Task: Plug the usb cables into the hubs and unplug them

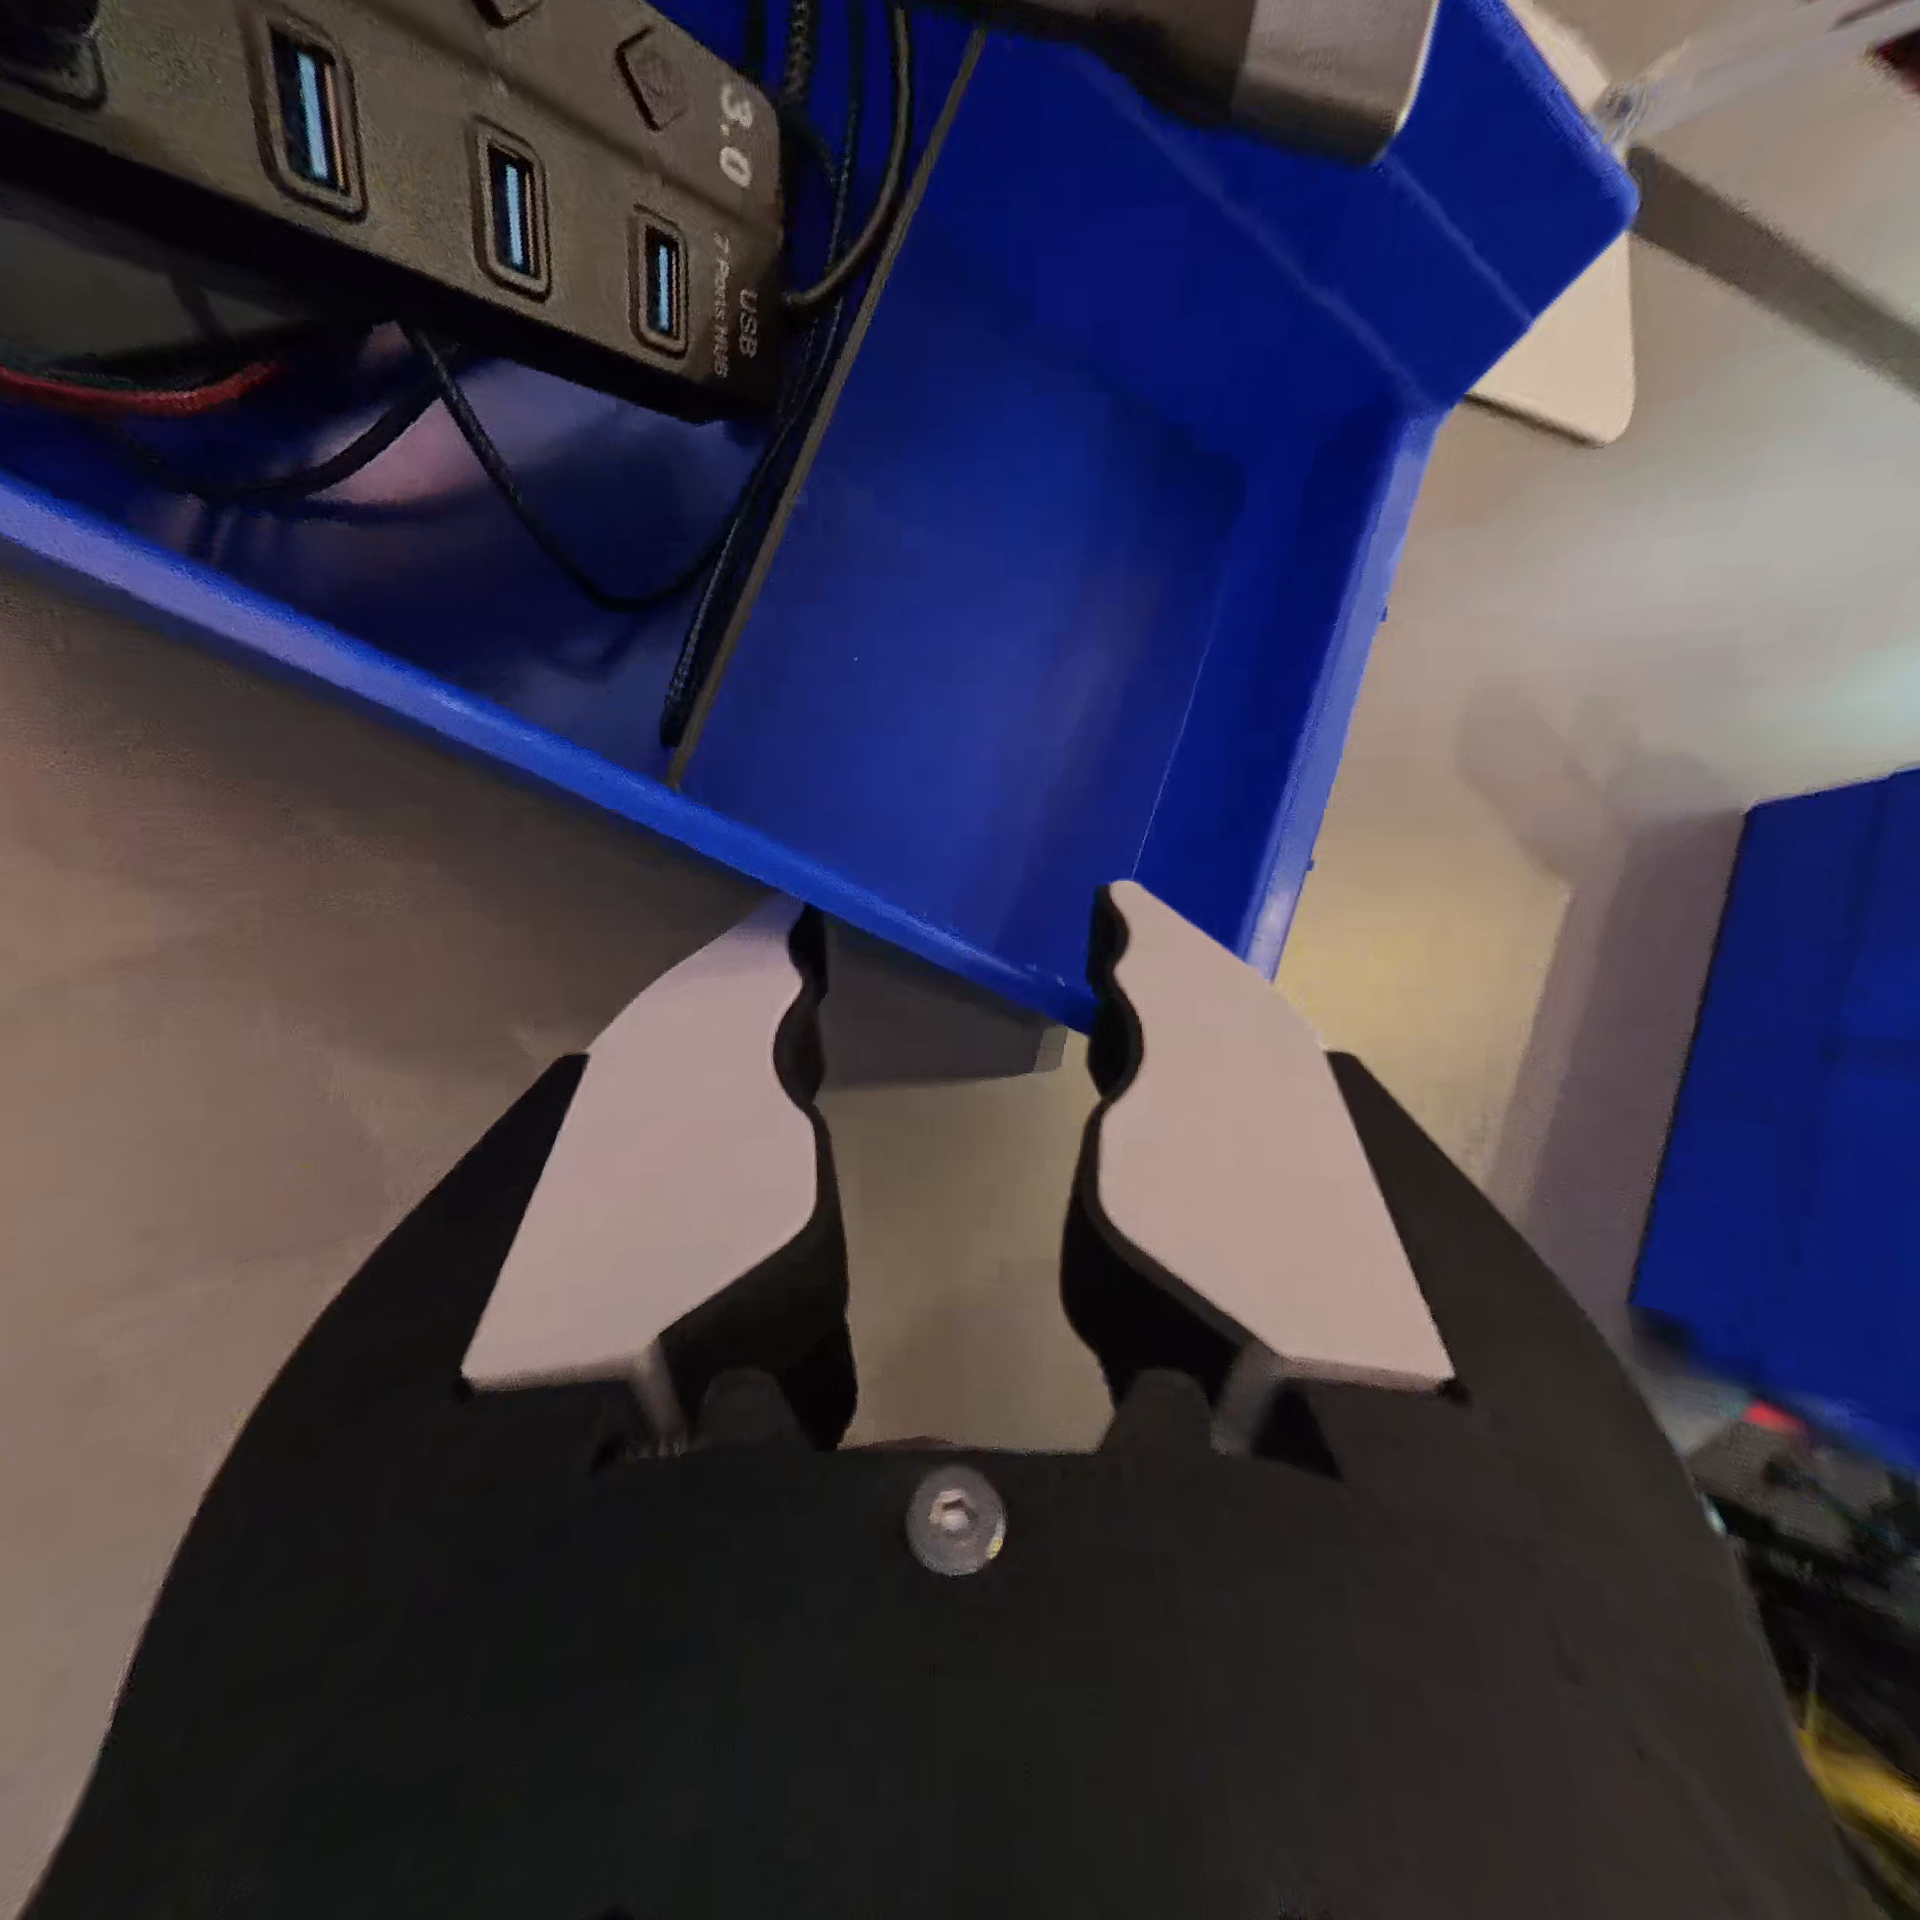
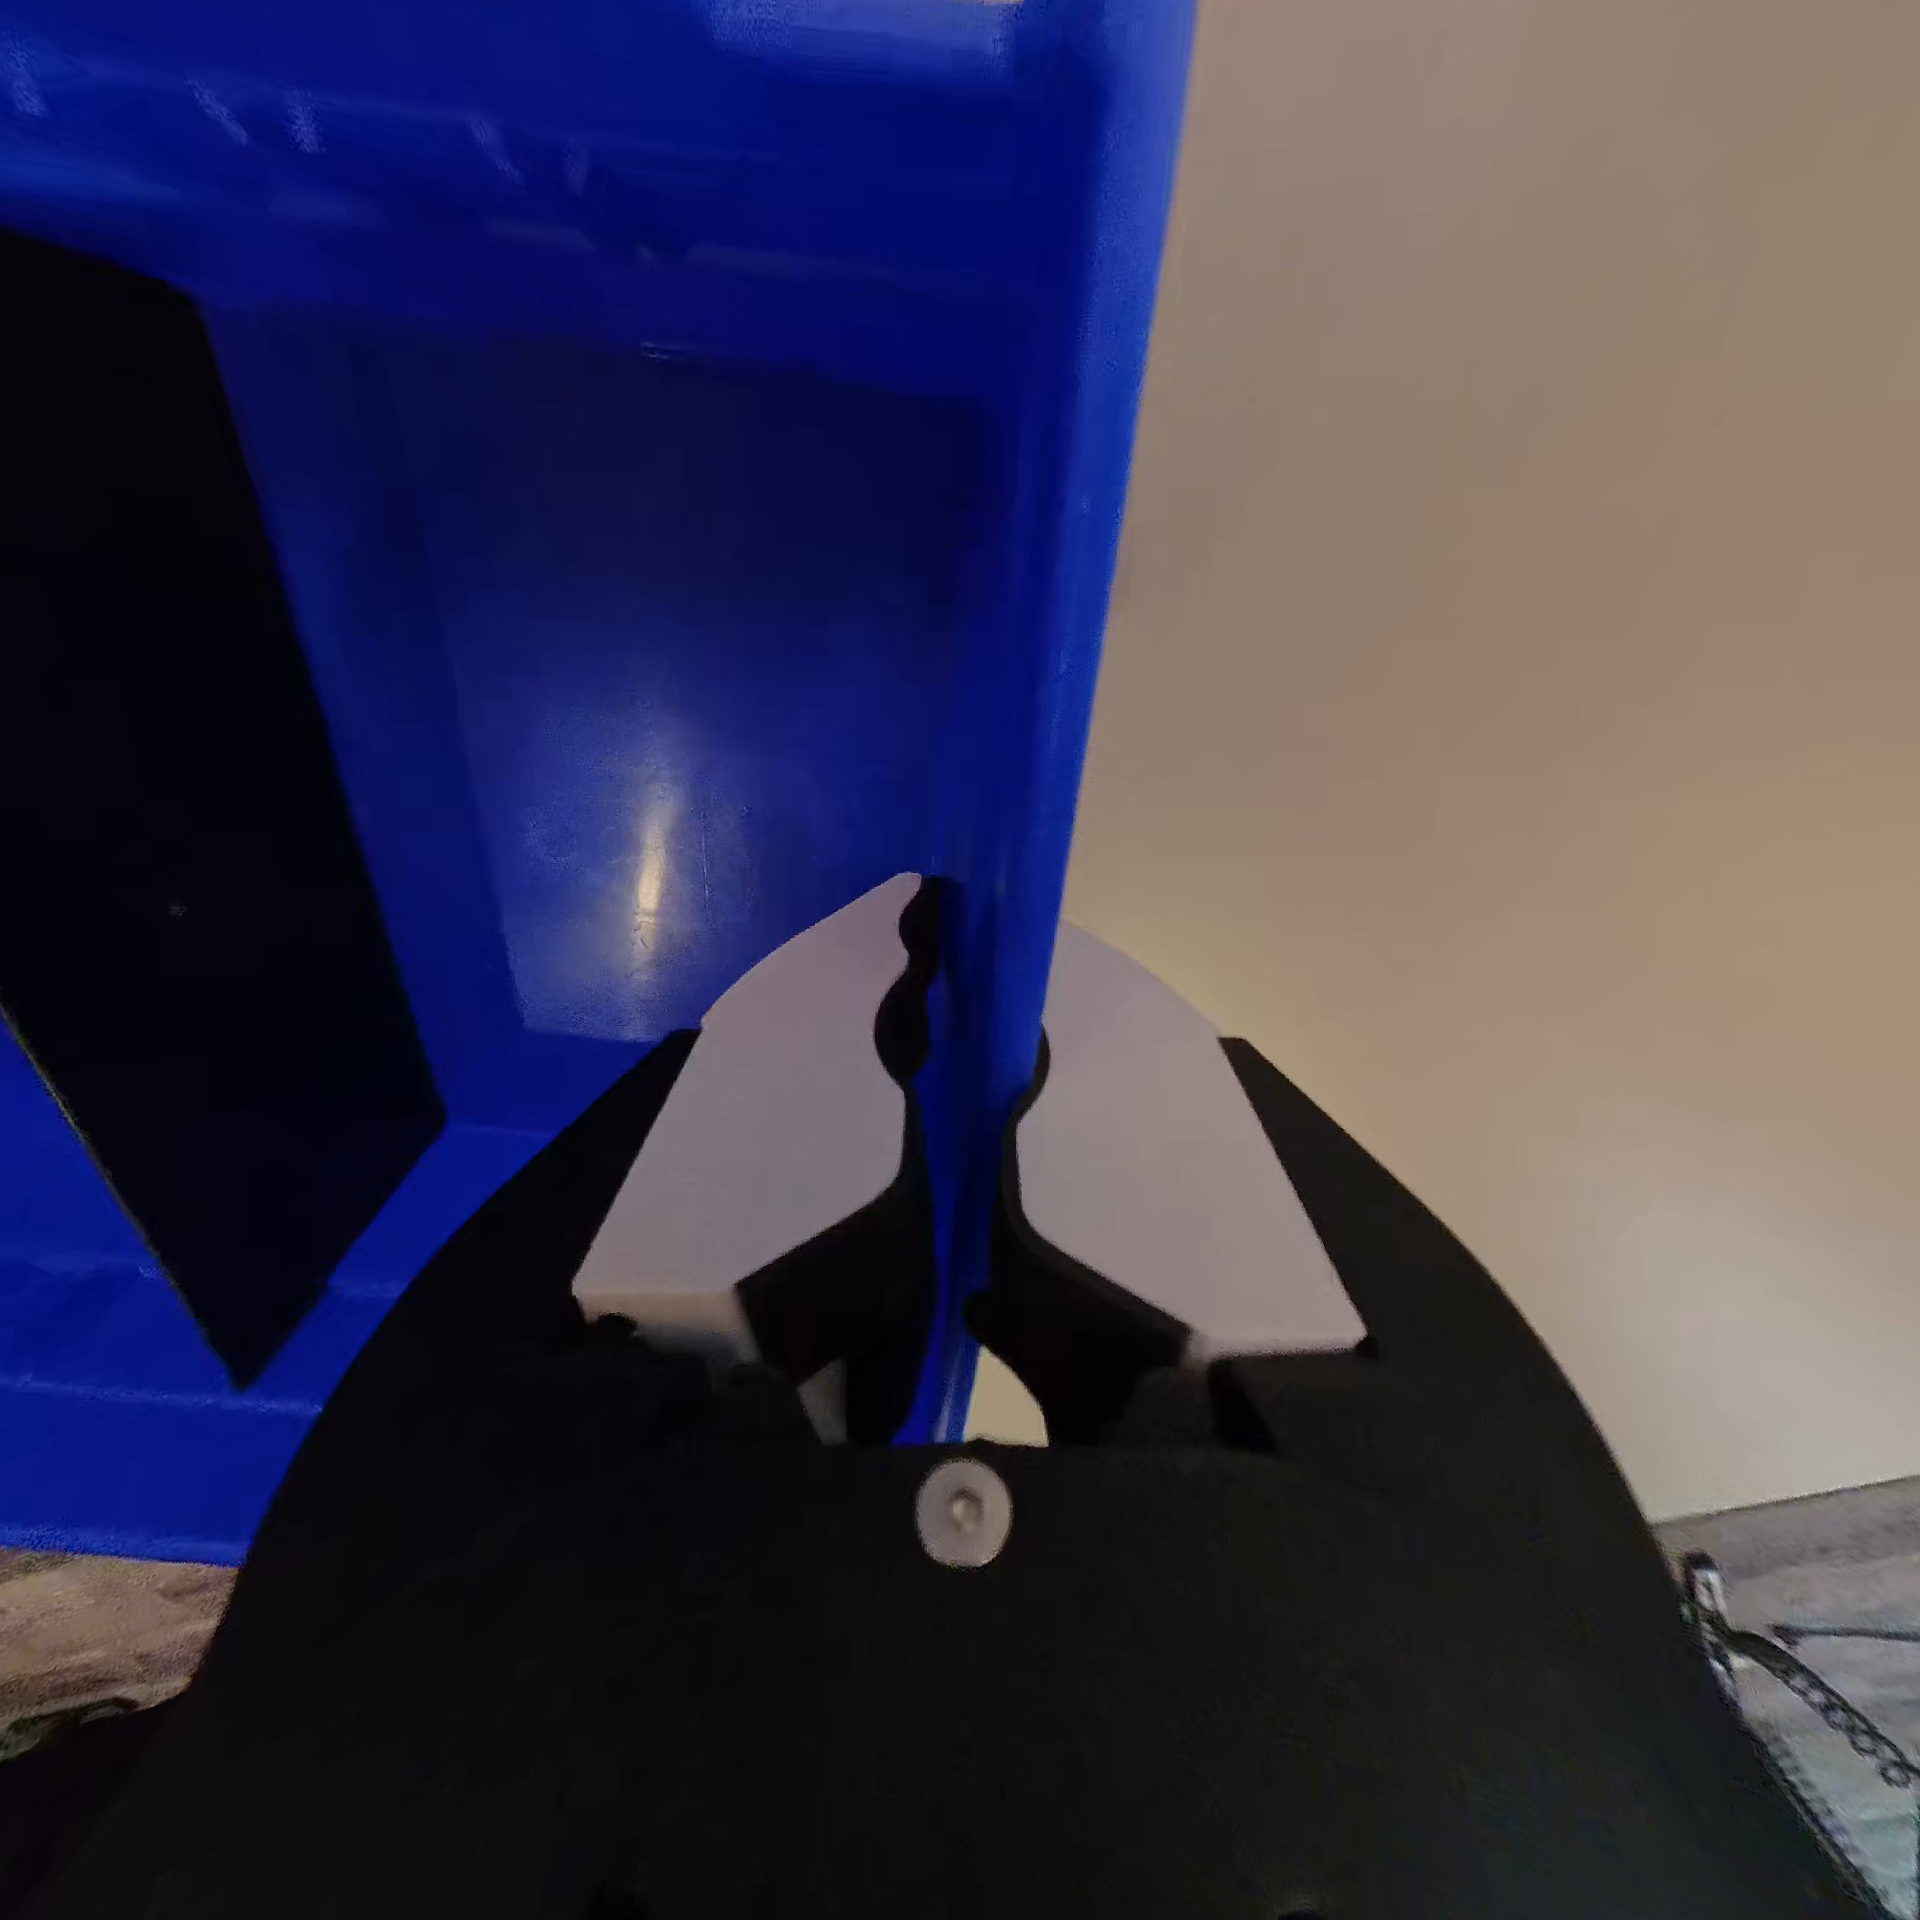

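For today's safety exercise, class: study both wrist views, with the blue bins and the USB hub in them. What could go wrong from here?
1. The right gripper pinches the side wall of a blue bin; pulling could tilt or drag it.
2. The left gripper straddles the rim of the divided bin with its jaws apart, near the corner; closing or pushing on could shove that bin.
3. The black hub lies tilted over loose cables; a jolt may shift it.

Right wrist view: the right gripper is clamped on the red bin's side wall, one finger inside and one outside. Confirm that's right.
Not quite. The bin is blue, not red, as the right wrist view shows. The rest holds: the right gripper is closed on the bin's side wall, with one finger inside the bin and the other outside it.
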